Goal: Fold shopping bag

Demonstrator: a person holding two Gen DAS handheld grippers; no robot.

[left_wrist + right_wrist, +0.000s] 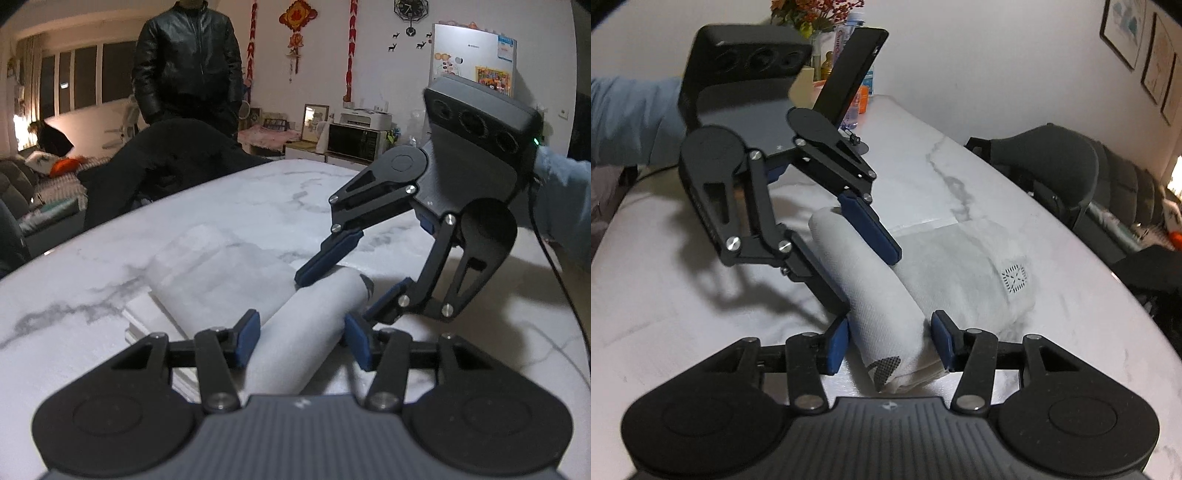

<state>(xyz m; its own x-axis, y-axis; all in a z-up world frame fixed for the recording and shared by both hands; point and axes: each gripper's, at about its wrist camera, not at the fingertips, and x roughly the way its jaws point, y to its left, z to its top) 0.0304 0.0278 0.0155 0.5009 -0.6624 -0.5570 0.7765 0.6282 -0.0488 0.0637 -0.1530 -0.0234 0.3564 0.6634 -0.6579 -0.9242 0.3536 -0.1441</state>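
Bag [886, 310], white non-woven fabric, lies on the marble table [258, 195], partly rolled: one end is wound into a tube, the rest [964, 266] spreads flat beside it with a stitched square patch visible. A dark printed mark shows at the tube's end nearest the right gripper [890, 339]. The tube's long axis runs from one gripper to the other, so each claw faces one of its ends. Left gripper [303, 332]: jaws moderately wide, straddling its end of the tube, blue pads just beside the fabric on either side; whether they touch it cannot be told. Right gripper: likewise straddling the opposite end, jaws parted about as wide as the roll, left pad close against the fabric, a small gap at the right pad; no firm pinch evident. Each claw appears in the other's view, set across the tube and angled down toward it. Both stand equally near the roll, one per end. Judgement: rolling is well along but the flat portion is not yet taken up; the next move likely calls for both claws to turn or push the tube together toward the flat part, keeping the axis square so the roll does not skew. Surroundings: a blue sleeve [565, 206] behind the right gripper, a person in a black jacket [188, 59] standing beyond the table, bottles [855, 55] at the far end, a chair [1049, 166].
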